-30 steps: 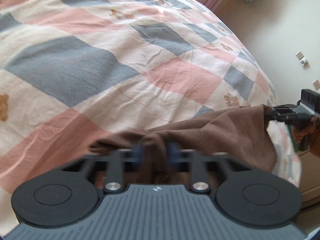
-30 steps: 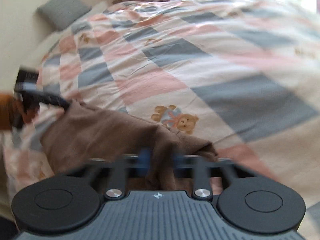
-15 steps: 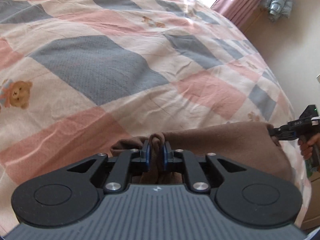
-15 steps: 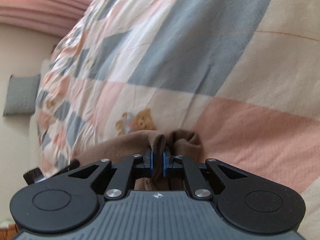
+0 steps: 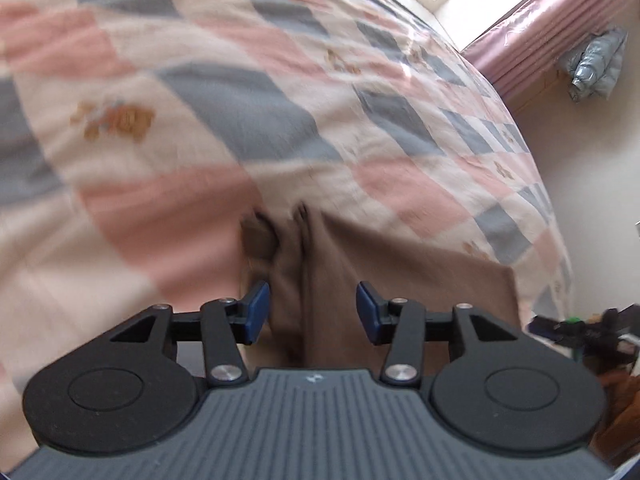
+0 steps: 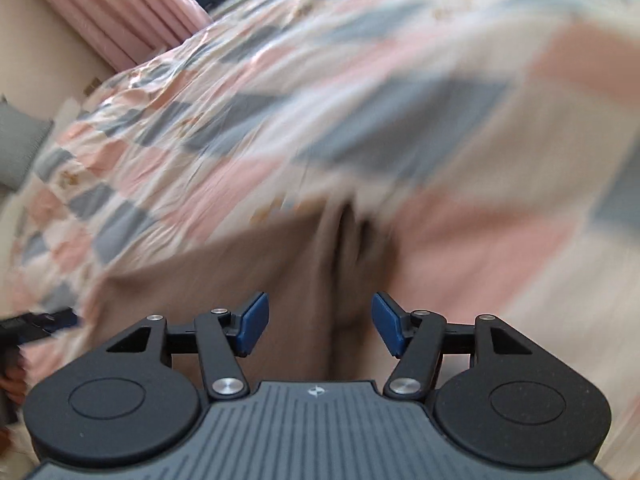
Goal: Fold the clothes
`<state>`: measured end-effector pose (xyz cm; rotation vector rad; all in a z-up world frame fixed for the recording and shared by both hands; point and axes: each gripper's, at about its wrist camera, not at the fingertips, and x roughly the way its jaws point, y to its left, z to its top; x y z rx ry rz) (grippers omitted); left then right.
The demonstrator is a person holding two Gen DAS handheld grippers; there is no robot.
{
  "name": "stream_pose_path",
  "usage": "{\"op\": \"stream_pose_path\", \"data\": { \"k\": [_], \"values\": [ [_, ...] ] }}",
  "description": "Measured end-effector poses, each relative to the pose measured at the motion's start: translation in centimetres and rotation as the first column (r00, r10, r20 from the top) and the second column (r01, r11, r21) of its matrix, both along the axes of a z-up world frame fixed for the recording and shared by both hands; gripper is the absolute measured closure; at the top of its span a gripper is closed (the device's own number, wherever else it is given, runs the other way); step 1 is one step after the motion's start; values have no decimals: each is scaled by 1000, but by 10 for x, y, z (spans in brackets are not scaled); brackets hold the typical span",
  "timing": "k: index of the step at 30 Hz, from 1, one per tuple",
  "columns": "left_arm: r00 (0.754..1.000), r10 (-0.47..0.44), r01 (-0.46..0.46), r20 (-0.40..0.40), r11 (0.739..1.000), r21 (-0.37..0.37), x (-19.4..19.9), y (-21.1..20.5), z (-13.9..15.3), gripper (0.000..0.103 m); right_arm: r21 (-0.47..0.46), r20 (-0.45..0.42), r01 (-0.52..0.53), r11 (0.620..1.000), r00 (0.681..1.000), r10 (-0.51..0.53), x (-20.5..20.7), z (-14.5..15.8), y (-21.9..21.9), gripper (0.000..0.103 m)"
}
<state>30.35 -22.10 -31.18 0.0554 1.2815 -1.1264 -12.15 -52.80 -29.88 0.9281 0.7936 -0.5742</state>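
Note:
A brown garment [image 5: 400,272] lies on the checked pink, grey and cream bedspread [image 5: 200,80], near the bed's edge. My left gripper [image 5: 312,308] hovers over its left corner; its jaws are opening, and the blue pads stand apart from the bunched cloth that lies between and below them. In the right wrist view the same brown garment [image 6: 248,280] spreads to the left. My right gripper [image 6: 320,324] is above its right corner, jaws opening, pads clear of the fabric. The right gripper's body [image 5: 576,328] shows at the left view's right edge.
The bedspread [image 6: 360,100] fills most of both views. Pink curtains [image 5: 560,20] and a window stand beyond the bed. A grey cushion [image 6: 16,148] lies by the wall at the left. Cream wall runs along the bed's side.
Both grippers were shut on the garment's corners; now both have let go and pulled back and up. The cloth has dropped flat onto the bed.

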Motion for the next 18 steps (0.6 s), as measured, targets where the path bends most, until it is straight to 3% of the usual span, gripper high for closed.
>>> {"op": "stream_pose_path", "data": {
  "k": [4,5,6,7,9,11,13,15,17,18],
  "values": [
    [998,4,-2,-60,999,32,-21,13,-16,63,70,-3,6,998,1000,-6,-9,-15,32,43],
    [997,2,0,-73,1000,27,-24,13,-20,67,84,-1,8,996,1000,-8,-10,-19,35,52],
    [998,-9,10,-67,1000,16,-26,10,-21,86,93,18,4,996,1000,-6,-11,-22,38,66],
    [999,-27,27,-30,1000,8,-29,7,-20,102,104,33,10,995,999,-13,-11,-23,39,95],
    [993,-84,86,89,996,-21,-36,-2,-13,101,125,71,32,992,997,-41,-16,-23,39,97],
    [970,-133,131,201,991,22,-43,-11,-17,101,158,44,105,982,993,-114,-23,-30,35,98],
    [969,-153,139,194,987,82,-43,-14,-30,94,222,-5,157,962,987,-160,-29,-47,31,99],
    [968,-157,139,196,985,100,-41,-13,-28,84,243,0,145,959,989,-149,-27,-47,28,95],
    [960,-152,137,235,987,78,-36,-8,-13,81,159,3,97,983,995,-99,-20,-28,26,77],
    [961,-141,129,237,989,66,-31,-6,-6,76,106,-1,78,991,997,-78,-17,-18,24,74]
  ]
}}
